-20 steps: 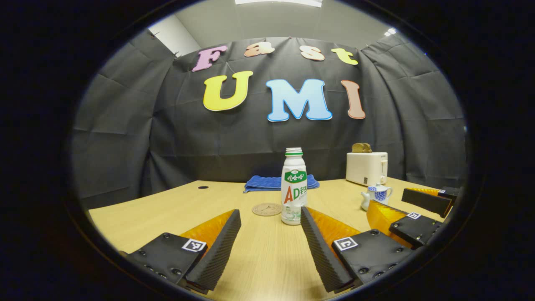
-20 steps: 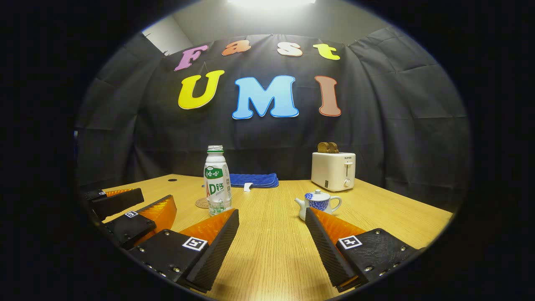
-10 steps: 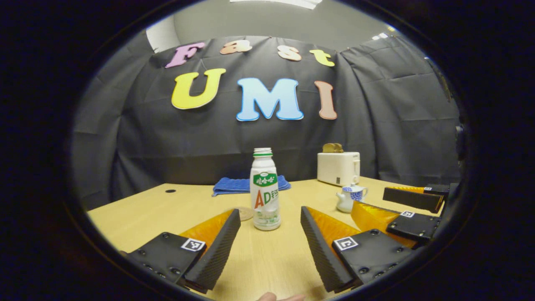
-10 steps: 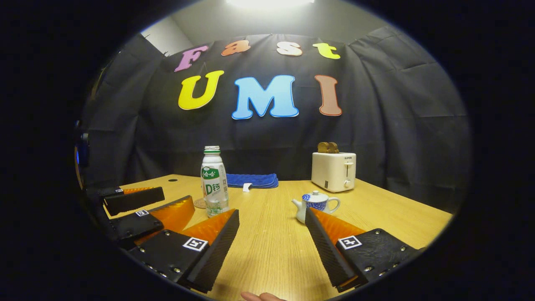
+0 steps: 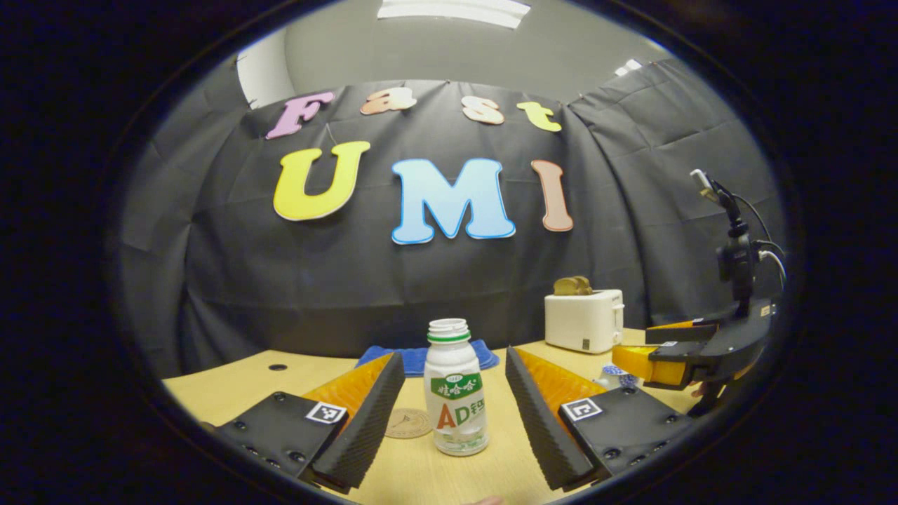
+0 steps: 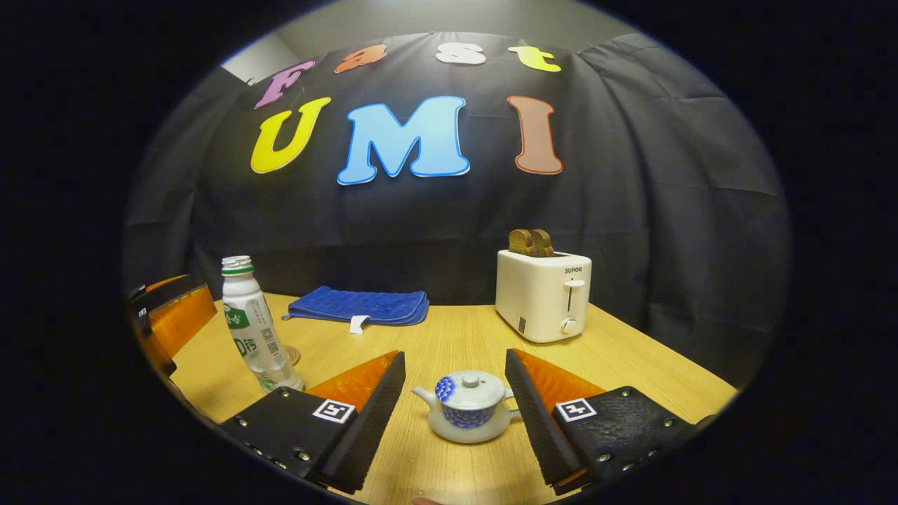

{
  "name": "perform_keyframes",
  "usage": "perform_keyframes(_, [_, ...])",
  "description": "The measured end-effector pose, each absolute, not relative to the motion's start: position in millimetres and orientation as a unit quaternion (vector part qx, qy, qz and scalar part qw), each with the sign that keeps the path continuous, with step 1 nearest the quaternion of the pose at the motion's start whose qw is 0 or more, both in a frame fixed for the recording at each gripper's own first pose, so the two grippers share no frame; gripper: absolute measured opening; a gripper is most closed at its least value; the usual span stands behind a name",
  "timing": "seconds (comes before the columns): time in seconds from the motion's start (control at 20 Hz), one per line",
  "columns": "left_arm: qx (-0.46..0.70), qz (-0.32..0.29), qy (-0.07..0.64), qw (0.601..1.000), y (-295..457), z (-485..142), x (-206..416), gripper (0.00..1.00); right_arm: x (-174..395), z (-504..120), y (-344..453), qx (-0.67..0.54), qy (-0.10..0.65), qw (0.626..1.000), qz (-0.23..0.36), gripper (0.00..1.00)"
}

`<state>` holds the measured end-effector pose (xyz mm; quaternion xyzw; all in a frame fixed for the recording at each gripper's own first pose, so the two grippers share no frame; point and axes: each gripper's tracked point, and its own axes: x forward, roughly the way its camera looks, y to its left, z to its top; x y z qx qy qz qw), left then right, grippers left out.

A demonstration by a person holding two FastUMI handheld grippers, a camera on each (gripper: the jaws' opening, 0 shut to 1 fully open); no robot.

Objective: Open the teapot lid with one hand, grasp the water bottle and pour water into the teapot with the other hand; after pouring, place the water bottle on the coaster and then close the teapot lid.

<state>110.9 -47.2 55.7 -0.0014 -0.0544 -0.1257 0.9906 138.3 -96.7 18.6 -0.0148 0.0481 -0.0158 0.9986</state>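
Left gripper view: left gripper [image 5: 454,379] spread wide, fingers flanking the white plastic water bottle with green label [image 5: 456,396], not touching; bottle upright on the pale wooden table [image 5: 231,389], round cork coaster [image 5: 409,423] just left of it. Right gripper view: right gripper [image 6: 454,375] also wide apart, either side of the small white-and-blue ceramic teapot [image 6: 468,416], lid on; white toaster [image 6: 544,293] far right

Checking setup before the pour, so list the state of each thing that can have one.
Water bottle: upright, uncapped, ungrasped.
Teapot: lid on, standing between the open fingers.
Coaster: bare, beside the bottle.
Toaster: toast raised in the slots.
Blue towel: folded flat.
Left gripper: open.
Right gripper: open.
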Motion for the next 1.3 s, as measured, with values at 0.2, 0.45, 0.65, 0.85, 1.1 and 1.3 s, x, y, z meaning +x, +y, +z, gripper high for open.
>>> perform_keyframes(0.2, [-0.007, -0.111, -0.056, 0.992, -33, 52, 116, 1.00, 153, 6, -105, -0.016, 0.064, 0.997, -0.033, 0.71])
perform_keyframes(0.45, [0.000, -0.111, -0.039, 0.993, -35, 36, 120, 0.92, 163, -6, -109, -0.009, 0.090, 0.995, -0.042, 0.28])
perform_keyframes(0.65, [0.002, -0.111, -0.038, 0.993, -37, 36, 122, 1.00, 164, -8, -110, -0.030, 0.087, 0.995, -0.045, 0.09])
perform_keyframes(0.85, [-0.002, -0.109, -0.036, 0.993, -37, 31, 121, 0.92, 166, -1, -110, -0.028, 0.069, 0.996, -0.042, 0.01])
perform_keyframes(1.1, [0.003, -0.109, -0.027, 0.994, -45, 23, 128, 1.00, 151, 24, -108, -0.019, 0.029, 0.999, -0.033, 0.01])
perform_keyframes(1.3, [0.002, -0.105, -0.003, 0.994, -45, 8, 140, 0.96, 144, 27, -104, -0.014, 0.023, 0.999, -0.022, 0.01])
